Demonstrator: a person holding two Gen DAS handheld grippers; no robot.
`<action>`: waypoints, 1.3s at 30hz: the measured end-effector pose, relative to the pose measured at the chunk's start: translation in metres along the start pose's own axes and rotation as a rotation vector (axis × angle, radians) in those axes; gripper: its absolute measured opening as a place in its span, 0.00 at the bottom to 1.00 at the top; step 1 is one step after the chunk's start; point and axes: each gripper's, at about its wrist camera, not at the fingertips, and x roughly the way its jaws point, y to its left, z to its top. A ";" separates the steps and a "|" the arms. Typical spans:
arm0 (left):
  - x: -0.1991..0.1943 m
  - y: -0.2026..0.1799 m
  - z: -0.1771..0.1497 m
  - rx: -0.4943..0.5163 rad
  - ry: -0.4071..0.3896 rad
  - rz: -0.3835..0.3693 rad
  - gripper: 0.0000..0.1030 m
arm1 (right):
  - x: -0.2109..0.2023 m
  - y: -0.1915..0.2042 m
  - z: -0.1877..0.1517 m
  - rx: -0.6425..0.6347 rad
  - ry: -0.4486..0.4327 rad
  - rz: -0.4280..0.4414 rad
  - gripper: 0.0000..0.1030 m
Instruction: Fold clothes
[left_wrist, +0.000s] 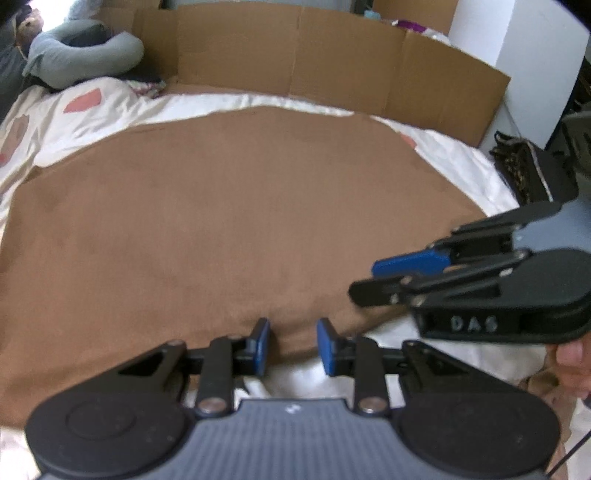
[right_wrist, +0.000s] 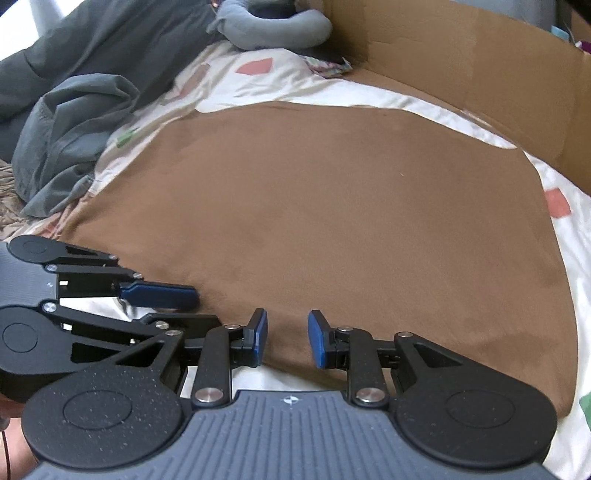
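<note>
The left gripper (left_wrist: 292, 345) and right gripper (right_wrist: 287, 339) stand narrowly parted at six o'clock over the brown cloth's (left_wrist: 229, 229) near hem. Whether their pads pinch that hem is hard to tell. At twelve o'clock, cardboard (left_wrist: 332, 55) hides what lies behind.

The only readable text is the raised lettering "DAS", moulded into the dark side face of the black plastic right gripper (left_wrist: 402, 275), seen from the left wrist view. Nothing else in either view carries legible writing.
</note>
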 end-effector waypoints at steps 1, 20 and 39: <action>0.002 0.000 0.000 0.003 0.003 0.002 0.27 | 0.002 0.001 0.000 -0.007 0.003 -0.003 0.30; -0.027 0.048 -0.008 -0.079 -0.003 0.077 0.27 | -0.017 -0.011 -0.014 0.035 -0.010 -0.037 0.30; -0.047 0.135 -0.034 -0.237 -0.005 0.334 0.30 | -0.043 -0.107 -0.031 0.226 -0.052 -0.263 0.31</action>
